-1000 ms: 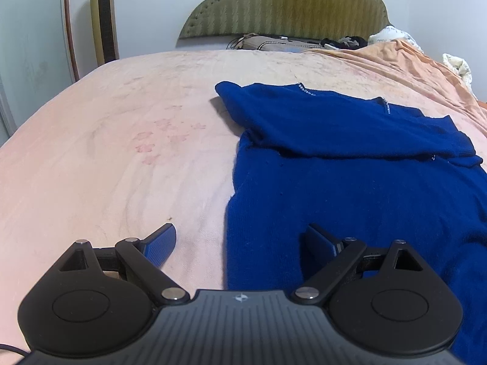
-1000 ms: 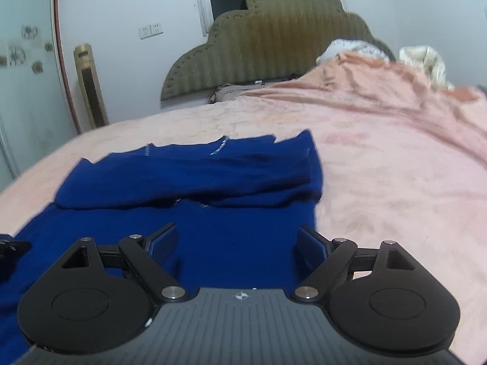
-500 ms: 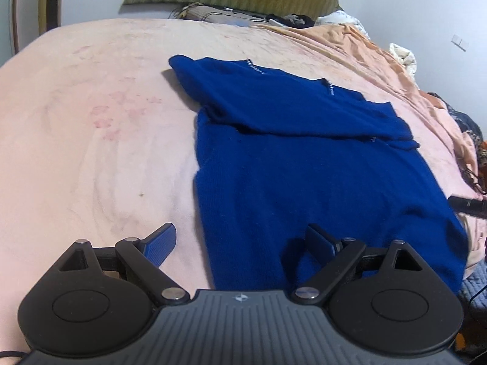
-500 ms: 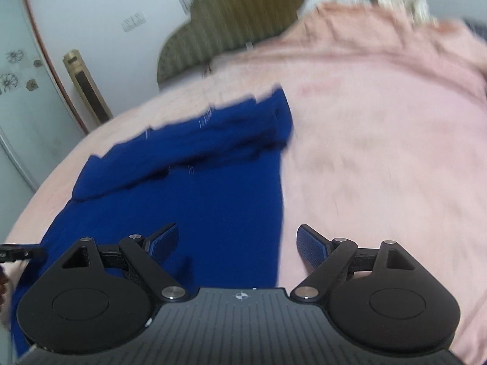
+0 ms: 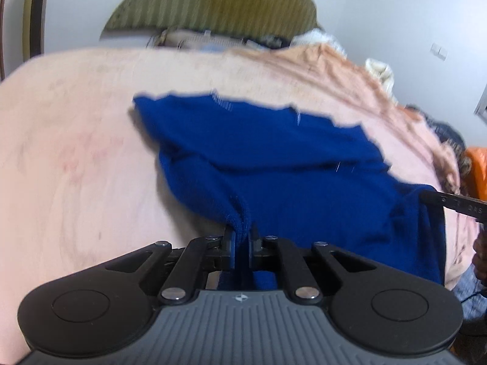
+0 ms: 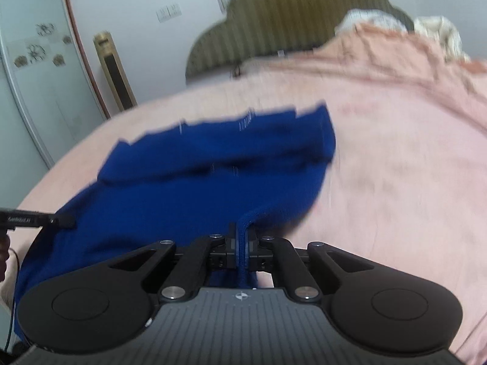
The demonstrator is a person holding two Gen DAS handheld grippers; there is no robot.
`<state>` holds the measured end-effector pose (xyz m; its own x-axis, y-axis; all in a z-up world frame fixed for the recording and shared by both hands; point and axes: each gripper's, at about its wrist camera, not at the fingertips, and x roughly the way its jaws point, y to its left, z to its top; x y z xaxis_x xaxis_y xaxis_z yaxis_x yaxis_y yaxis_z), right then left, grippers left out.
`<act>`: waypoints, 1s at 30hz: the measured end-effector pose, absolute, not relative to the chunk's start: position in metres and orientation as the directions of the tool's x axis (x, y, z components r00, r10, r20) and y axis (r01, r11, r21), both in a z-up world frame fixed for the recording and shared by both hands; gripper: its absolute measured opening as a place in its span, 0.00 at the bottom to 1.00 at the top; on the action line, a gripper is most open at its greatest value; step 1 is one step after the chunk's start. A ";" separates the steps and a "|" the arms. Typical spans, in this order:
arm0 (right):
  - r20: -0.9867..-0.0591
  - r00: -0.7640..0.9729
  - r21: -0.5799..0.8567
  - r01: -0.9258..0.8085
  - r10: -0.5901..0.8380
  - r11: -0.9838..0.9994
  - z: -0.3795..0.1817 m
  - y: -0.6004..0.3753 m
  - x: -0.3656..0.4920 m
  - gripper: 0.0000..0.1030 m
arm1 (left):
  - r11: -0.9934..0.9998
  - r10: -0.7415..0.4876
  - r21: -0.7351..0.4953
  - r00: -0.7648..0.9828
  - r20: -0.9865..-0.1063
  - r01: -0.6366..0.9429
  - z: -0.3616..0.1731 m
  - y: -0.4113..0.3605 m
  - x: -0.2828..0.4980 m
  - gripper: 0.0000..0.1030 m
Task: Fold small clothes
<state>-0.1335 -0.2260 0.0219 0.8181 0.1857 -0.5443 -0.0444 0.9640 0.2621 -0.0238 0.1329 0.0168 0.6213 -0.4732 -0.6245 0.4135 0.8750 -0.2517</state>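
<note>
A blue top lies on a pink bedspread, its upper part already folded down over the body. Both pictures are blurred.

Left gripper: jaws have just closed and now pinch the near left corner of the top's hem. The cloth bunches into a ridge between the pads and rises off the bed toward the gripper.

Right gripper: jaws have just closed too, clenched on the near right edge of the top. A thin blue fold runs up between the pads, then bends away toward the rest of the garment.

From the left cam, the right gripper's black tip shows at the far right edge, w/ blue cloth at it. From the right cam, the left gripper's tip shows at the far left edge, also at the cloth. So the near hem is gripped at both corners, w/ the middle hanging slack between; the far half rests flat on the bed.

Behind: an olive padded headboard, rumpled peach and cream bedding on the right side, a gold-framed upright panel by the white wall.
</note>
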 end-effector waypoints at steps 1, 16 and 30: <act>-0.529 0.830 0.249 -0.048 0.177 0.967 0.030 -0.227 -0.132 0.07 | 0.875 -0.476 -0.256 0.634 -0.609 0.411 0.022 0.133 -0.022 0.07; -0.554 0.832 0.033 0.064 -0.035 0.997 0.019 -0.248 -0.034 0.23 | 0.955 -0.254 -0.056 0.712 -0.655 0.290 0.006 0.109 0.036 0.09; -0.648 0.754 0.141 -0.018 0.106 0.990 -0.015 -0.228 -0.133 0.70 | 0.948 -0.300 -0.129 0.683 -0.666 0.291 -0.002 0.136 -0.051 0.70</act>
<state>-0.1327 -0.2277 -0.0148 0.7543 0.1058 -0.6480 -0.0175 0.9898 0.1413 -0.0513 0.1363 -0.0022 0.6830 -0.3003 -0.6658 0.2907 0.9480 -0.1293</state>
